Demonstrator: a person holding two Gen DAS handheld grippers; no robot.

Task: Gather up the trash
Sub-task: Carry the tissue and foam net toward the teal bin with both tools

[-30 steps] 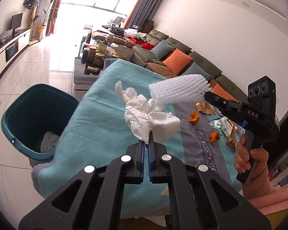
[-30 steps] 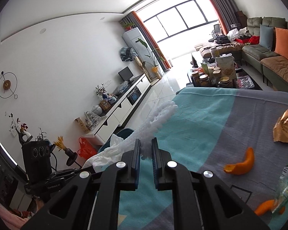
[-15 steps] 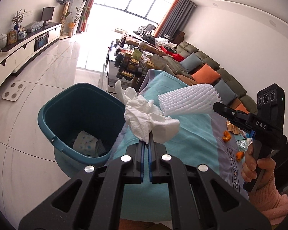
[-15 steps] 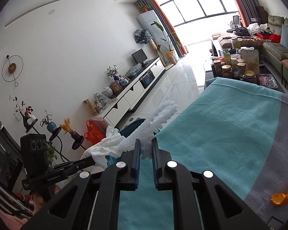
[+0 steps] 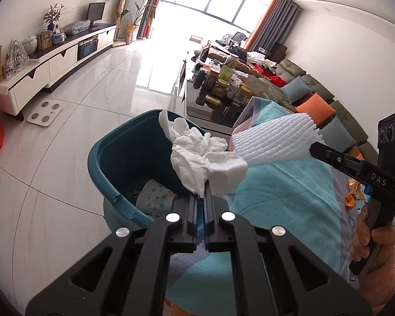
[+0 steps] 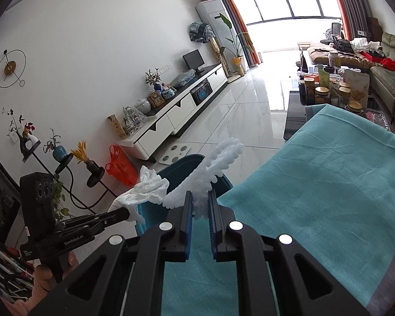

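Teal bin (image 5: 123,158) ahead: carry left gripper (image 5: 203,200), clamped on crumpled tissue (image 5: 202,155), and right gripper (image 6: 198,208), pinching foam net (image 6: 210,168), past the rim before releasing.

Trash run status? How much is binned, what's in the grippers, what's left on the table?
Done: one patterned scrap lies in the teal bin. In hand: left gripper clamps a crumpled tissue; right gripper clamps white foam netting, both near the bin. Left: orange peel and a gold wrapper on the table.

Sunlit window wall (image 5: 218,8) over glossy white tile floor (image 5: 73,121) — sofa (image 5: 326,105) opposite a low white cabinet (image 6: 181,110).
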